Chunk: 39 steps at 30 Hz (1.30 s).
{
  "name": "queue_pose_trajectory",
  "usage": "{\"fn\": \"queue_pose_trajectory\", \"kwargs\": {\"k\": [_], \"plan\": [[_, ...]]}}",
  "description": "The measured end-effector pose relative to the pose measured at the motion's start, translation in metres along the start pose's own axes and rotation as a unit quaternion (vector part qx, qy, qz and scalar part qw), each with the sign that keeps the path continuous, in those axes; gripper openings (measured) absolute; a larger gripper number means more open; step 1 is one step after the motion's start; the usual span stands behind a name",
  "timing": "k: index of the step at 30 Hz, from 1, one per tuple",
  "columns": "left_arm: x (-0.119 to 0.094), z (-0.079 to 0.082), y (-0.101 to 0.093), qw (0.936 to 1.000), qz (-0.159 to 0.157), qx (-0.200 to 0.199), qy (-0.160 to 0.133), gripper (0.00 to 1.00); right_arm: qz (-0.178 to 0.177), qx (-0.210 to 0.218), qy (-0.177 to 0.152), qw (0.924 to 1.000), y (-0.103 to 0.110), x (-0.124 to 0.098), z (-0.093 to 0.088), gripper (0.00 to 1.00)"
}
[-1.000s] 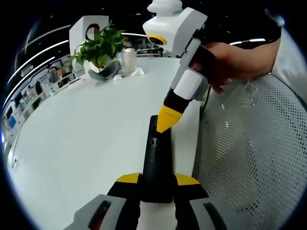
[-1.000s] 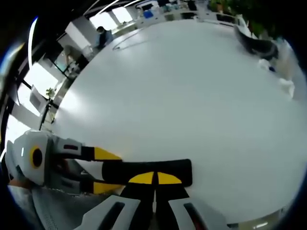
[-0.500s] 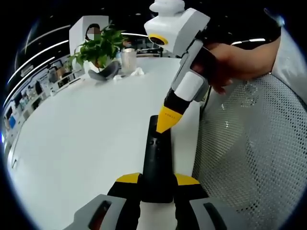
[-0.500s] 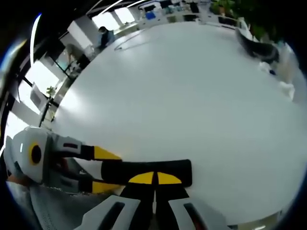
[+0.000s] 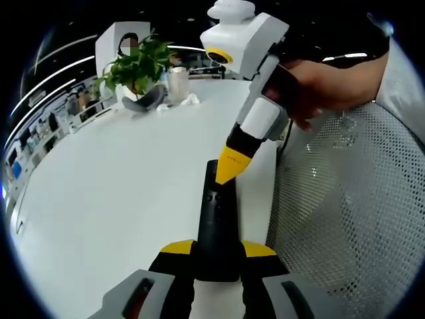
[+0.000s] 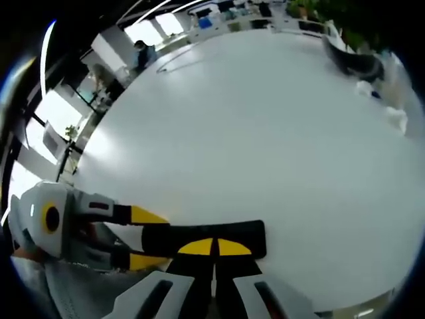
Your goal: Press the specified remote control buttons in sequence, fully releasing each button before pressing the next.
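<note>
black remote control (image 5: 216, 222) lying on the white table (image 5: 113, 199), near its edge by a mesh chair (image 5: 345, 219). left gripper (image 5: 218, 251) clamped on the remote's near end, one yellow tip each side. right gripper (image 5: 229, 171) with tips pressed together, touching the remote's far end. potted plant (image 5: 136, 66) well beyond the remote.

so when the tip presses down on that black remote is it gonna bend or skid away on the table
Bending looks unlikely: the remote reads as a straight, rigid bar. Skidding also seems unlikely, since the left gripper clamps its near end between both jaws while it lies flat on the table. The right gripper, shut to a point, pushes near the far end, so that end might rock a little.
</note>
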State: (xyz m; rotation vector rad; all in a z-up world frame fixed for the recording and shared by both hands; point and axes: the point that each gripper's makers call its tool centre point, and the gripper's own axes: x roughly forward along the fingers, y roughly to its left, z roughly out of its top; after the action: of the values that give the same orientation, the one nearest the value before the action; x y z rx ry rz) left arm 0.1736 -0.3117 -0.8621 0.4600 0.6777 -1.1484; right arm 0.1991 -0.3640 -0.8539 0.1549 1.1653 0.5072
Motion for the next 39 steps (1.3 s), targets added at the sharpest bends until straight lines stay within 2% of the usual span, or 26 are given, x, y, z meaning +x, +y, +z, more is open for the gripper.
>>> {"fn": "queue_pose_trajectory", "kwargs": {"k": [4,10,13,18,27,29,35,39], "plan": [[0.000,0.000,0.000,1.0000,0.000,0.001,0.000,0.25,-0.003,-0.002,0.002,1.0000,0.001,-0.001,0.000,0.00],[0.000,0.000,0.000,1.0000,0.000,0.001,0.000,0.25,0.015,0.042,-0.001,0.9990,-0.001,-0.001,0.000,0.00],[-0.001,0.000,0.000,1.0000,0.000,0.002,0.000,0.25,0.019,0.049,0.000,0.9986,-0.001,-0.002,0.000,0.00],[0.000,0.000,-0.002,1.0000,-0.003,0.006,-0.001,0.25,0.033,0.034,-0.008,0.9988,0.008,-0.002,0.003,0.00],[0.000,0.000,-0.007,0.9998,-0.013,0.016,-0.001,0.25,0.062,0.040,-0.006,0.9973,0.018,0.000,0.002,0.00],[0.001,0.001,-0.009,0.9997,-0.015,0.019,-0.002,0.24,0.062,0.041,0.005,0.9972,0.017,0.003,0.000,0.00],[0.001,0.001,-0.009,0.9996,-0.018,0.019,-0.003,0.24,0.073,0.032,0.002,0.9968,0.022,0.004,0.001,0.00],[0.001,0.002,-0.009,0.9996,-0.019,0.020,-0.003,0.24,0.066,0.023,0.011,0.9975,0.022,0.007,-0.002,0.00]]}}
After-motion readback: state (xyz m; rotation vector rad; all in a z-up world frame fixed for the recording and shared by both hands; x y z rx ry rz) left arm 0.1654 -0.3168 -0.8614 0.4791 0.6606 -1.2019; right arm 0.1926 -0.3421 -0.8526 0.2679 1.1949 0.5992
